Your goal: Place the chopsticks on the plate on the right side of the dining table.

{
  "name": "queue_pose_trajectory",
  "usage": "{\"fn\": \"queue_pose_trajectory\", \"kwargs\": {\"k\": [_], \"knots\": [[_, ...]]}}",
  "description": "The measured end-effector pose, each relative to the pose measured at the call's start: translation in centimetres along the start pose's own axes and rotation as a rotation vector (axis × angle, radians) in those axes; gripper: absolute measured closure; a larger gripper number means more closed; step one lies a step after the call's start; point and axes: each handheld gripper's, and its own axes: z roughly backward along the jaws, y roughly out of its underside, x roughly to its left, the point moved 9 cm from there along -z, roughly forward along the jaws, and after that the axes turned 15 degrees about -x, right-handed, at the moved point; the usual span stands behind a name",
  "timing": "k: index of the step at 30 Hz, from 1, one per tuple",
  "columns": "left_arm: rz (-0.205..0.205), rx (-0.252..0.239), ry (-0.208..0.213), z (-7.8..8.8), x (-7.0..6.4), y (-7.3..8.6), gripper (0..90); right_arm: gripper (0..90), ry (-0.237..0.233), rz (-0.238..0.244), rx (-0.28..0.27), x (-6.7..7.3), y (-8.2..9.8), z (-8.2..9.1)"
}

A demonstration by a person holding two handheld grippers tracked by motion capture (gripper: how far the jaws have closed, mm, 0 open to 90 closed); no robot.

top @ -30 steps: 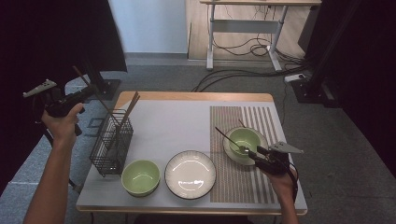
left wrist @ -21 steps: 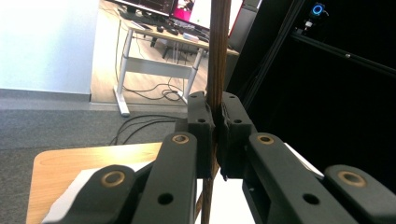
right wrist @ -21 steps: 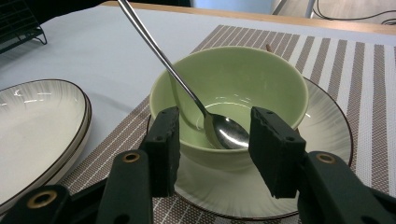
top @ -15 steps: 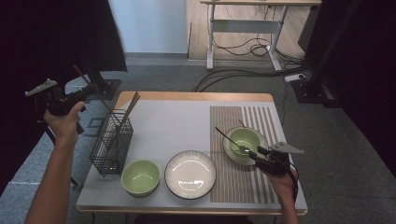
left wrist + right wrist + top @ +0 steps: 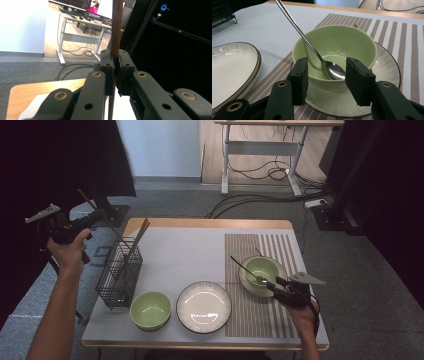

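Note:
My left gripper (image 5: 96,215) hangs off the table's left side, above the black wire basket (image 5: 120,275). In the left gripper view its jaws (image 5: 115,53) are shut on a brown chopstick (image 5: 117,25) that stands upright between the pads. More chopsticks (image 5: 140,232) lean in the basket. My right gripper (image 5: 270,282) rests at the near rim of a green bowl (image 5: 262,267) that sits on a white plate (image 5: 387,75). In the right gripper view the jaws (image 5: 327,62) are open. A metal spoon (image 5: 333,70) lies in the bowl between the pads, untouched, with its handle rising to the upper left.
A second green bowl (image 5: 150,309) and a white plate (image 5: 203,306) stand along the table's front edge. A brown striped mat (image 5: 260,320) covers the right part of the wooden table (image 5: 210,223). Desks and cables lie on the floor beyond.

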Motion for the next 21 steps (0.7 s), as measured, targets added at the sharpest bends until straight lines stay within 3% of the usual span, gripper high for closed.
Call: {"fn": "queue_pose_trajectory", "kwargs": {"k": [10,21], "knots": [[0.005,0.034,0.019,0.0,-0.5,1.7,84.9,53.7,0.001,-0.003,-0.003,-0.1,0.0,0.0],[-0.003,0.035,0.019,0.9,-0.8,2.3,84.9,53.7,-0.005,0.002,-0.001,0.1,-0.1,-0.1]]}}
